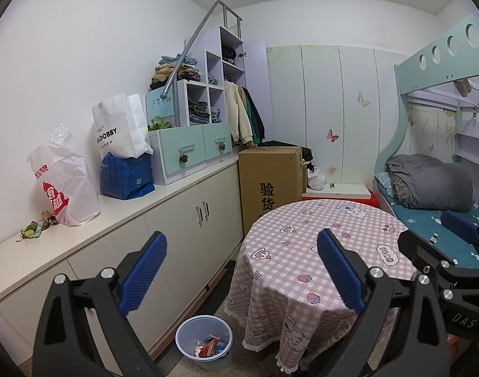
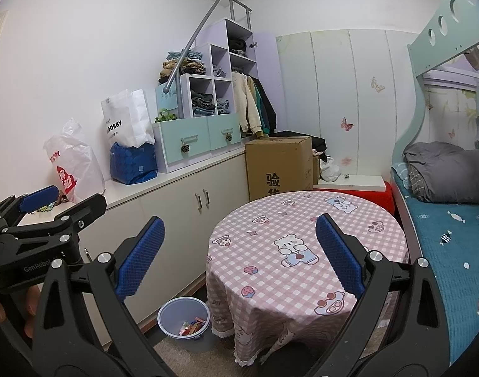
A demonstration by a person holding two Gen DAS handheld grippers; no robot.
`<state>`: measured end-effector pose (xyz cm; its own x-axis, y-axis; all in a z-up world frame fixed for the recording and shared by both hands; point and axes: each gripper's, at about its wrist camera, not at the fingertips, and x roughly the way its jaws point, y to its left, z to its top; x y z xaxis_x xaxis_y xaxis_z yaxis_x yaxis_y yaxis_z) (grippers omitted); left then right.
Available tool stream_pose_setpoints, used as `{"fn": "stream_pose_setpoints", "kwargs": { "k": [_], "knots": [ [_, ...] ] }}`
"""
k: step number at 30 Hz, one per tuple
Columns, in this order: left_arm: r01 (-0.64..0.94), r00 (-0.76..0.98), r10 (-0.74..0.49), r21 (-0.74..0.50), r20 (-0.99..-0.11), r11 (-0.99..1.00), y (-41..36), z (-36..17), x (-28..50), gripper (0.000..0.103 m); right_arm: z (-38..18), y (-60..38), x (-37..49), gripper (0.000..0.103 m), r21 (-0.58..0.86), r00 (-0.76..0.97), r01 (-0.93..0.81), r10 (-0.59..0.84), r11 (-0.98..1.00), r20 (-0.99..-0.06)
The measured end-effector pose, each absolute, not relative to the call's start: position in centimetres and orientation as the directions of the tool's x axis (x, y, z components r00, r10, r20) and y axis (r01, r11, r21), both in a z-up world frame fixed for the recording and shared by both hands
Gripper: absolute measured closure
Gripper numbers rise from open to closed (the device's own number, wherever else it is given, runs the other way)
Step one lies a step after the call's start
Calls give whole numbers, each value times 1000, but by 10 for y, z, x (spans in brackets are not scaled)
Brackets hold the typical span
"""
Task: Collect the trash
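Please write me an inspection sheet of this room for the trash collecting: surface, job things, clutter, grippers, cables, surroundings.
Surface: round table with pink checked cloth, nothing on top.
Job's things: bin on the floor beside the table, holding colourful wrappers; small scraps on the counter at its near end.
Clutter: plastic bag, white paper bag, blue bag, all on the counter.
Grippers: left gripper open, empty; right gripper open, empty.
Cables: nothing seen.
Surroundings: cardboard box, bunk bed, shelves with clothes.
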<state>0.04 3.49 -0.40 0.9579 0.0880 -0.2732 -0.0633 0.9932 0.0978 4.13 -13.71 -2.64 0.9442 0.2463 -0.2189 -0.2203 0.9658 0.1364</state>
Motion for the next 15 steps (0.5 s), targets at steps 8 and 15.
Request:
{"fn": "stream_pose_setpoints", "kwargs": {
  "k": [8, 15],
  "knots": [
    [-65, 955, 91, 100, -282, 993, 43, -6, 3, 8, -28, -138, 46, 8, 137, 939, -231, 258, 963, -227],
    [-69, 950, 97, 103, -296, 992, 46, -9, 8, 8, -30, -136, 53, 8, 140, 933, -240, 268, 961, -239]
  ]
}}
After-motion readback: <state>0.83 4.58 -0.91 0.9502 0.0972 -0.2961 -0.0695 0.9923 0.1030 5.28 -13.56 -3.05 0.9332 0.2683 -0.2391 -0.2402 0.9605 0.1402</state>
